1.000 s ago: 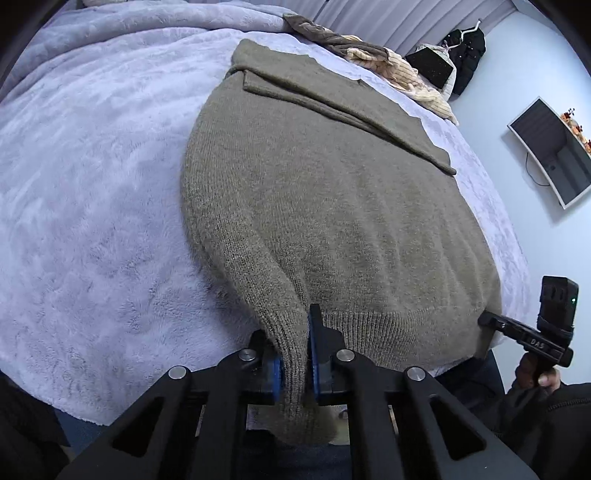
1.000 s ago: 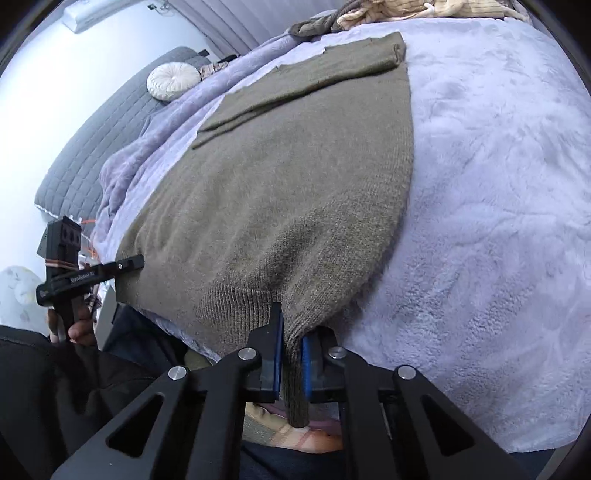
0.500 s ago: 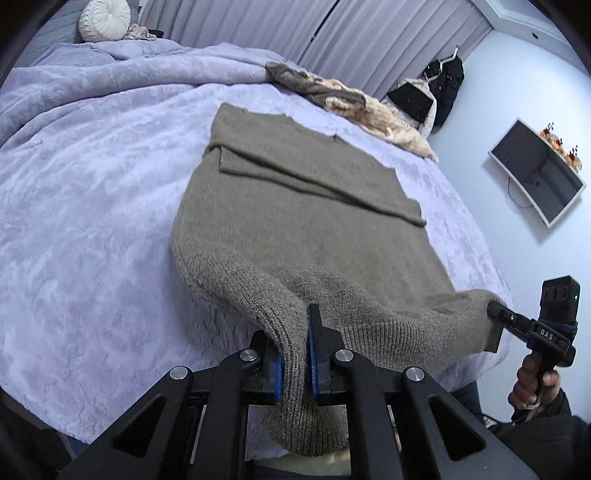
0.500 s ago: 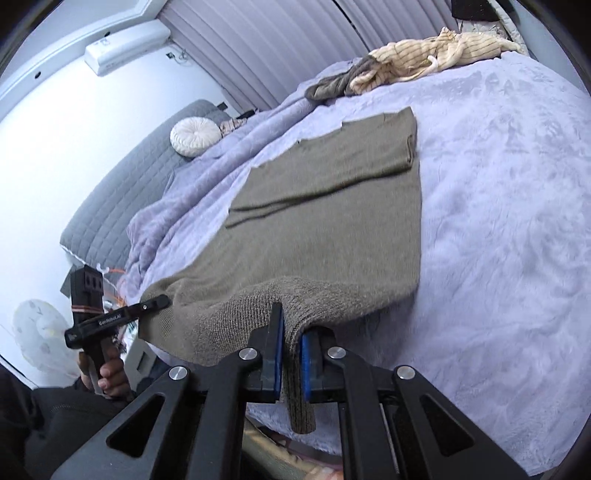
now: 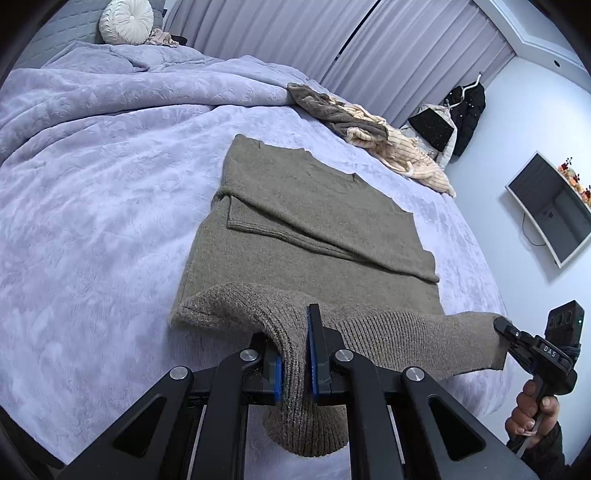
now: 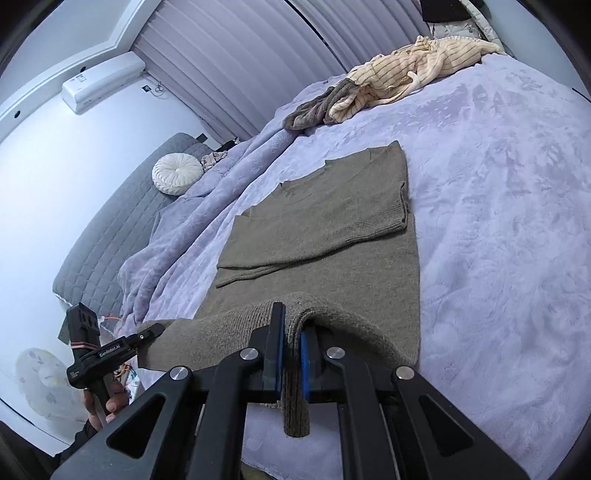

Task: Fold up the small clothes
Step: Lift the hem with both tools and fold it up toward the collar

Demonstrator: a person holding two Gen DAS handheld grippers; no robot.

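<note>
Left wrist view: one olive-brown knitted sweater point(image 5: 314, 225) lies flat on the lilac bed point(image 5: 92, 192), sleeves folded across its chest. The left hand-held gripper point(image 5: 294, 358) has its two blue-padded fingers pressed together on the ribbed hem's near-left corner, lifted off the bed, with a bunch of knit hanging below the jaws. At the right edge, the right hand-held gripper point(image 5: 502, 326) pinches the hem's other corner, so the hem spans between the two. One heap of cream striped and grey clothes point(image 5: 373, 136) sits well beyond the collar, and one round white cushion point(image 5: 127, 16) lies by the headboard.

Right wrist view: the right hand-held gripper point(image 6: 291, 354) is clamped on the sweater's point(image 6: 321, 236) hem corner, fabric dangling beneath. The left hand-held gripper point(image 6: 153, 330) grips the far corner at left. The same single clothes heap point(image 6: 391, 74) and cushion point(image 6: 177, 174) appear.
</note>
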